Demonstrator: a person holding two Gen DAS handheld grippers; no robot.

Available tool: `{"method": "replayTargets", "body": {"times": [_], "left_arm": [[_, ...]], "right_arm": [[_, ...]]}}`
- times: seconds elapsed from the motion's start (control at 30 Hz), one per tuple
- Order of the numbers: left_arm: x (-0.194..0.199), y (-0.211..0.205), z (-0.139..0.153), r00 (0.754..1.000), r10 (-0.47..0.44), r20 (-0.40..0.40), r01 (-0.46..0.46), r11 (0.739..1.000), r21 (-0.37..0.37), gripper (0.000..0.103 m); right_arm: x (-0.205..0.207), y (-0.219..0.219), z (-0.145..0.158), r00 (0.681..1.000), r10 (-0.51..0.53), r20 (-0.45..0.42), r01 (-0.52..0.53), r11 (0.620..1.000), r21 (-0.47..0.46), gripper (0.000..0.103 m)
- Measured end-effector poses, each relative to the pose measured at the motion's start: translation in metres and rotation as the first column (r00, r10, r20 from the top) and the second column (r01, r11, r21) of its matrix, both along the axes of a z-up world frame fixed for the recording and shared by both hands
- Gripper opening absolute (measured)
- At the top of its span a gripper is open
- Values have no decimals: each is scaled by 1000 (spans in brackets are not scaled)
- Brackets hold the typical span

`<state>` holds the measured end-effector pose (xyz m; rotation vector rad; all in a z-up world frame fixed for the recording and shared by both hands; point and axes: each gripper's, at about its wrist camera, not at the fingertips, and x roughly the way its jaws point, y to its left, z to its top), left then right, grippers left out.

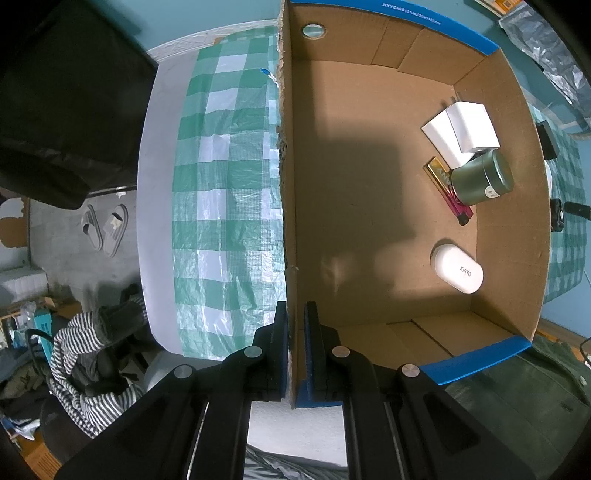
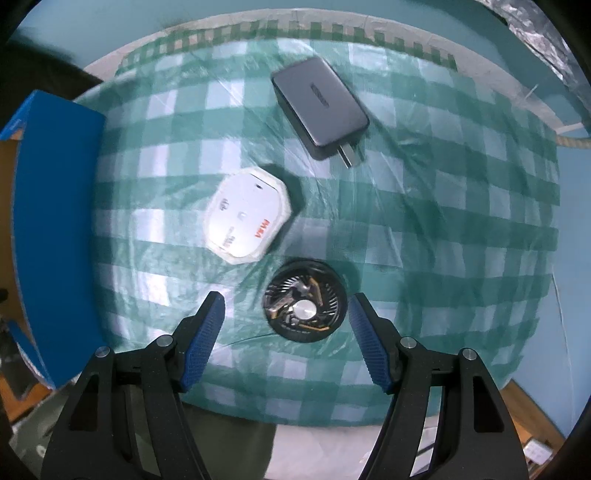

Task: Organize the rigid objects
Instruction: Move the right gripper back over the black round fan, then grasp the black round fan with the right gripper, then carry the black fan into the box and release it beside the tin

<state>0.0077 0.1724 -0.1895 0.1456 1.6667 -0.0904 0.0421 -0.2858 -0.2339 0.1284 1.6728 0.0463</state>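
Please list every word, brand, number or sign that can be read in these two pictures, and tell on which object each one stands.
"KINYO": on the white oval plastic case inside the cardboard box.
White print on the blue rim of the brown cardboard box: too small to read surely.
Red letters on the white octagonal plastic device: blurred, unreadable.
Logo on the grey rectangular plug charger: blurred, unreadable.
Label on the dark green cylindrical tin: too small.

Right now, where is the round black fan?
In the right wrist view, the fan lies on the checked cloth between the open right gripper's fingers, just below the white plug adapter.
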Motion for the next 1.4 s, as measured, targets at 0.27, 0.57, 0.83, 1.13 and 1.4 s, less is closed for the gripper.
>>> {"method": "replayTargets", "body": {"times": [0.27,0.57,0.83,1.13,1.4], "left_arm": [[-1,-1,0,1000,4,-3,-4,1000,-1,7],[-1,-1,0,1000,3,-5,-3,1000,-1,7],[-1,0,1,1000,2,-5,-2,1000,0,7],[0,1,0,1000,3,-5,-3,1000,-3,7],[1,1,0,1000,-1,-4,1,1000,-3,7]], "right_arm": [[-1,-8,-25,1000,-7,-25,7,1000,2,70],[0,-1,-42,1000,2,-29,-3,1000,-16,70],[-5,0,-53,1000,5,-27,-6,999,-43,62],[-4,12,-68,999,22,-48,-25,998,-53,62],[0,20,-50,998,37,-49,-37,999,-15,62]]}}
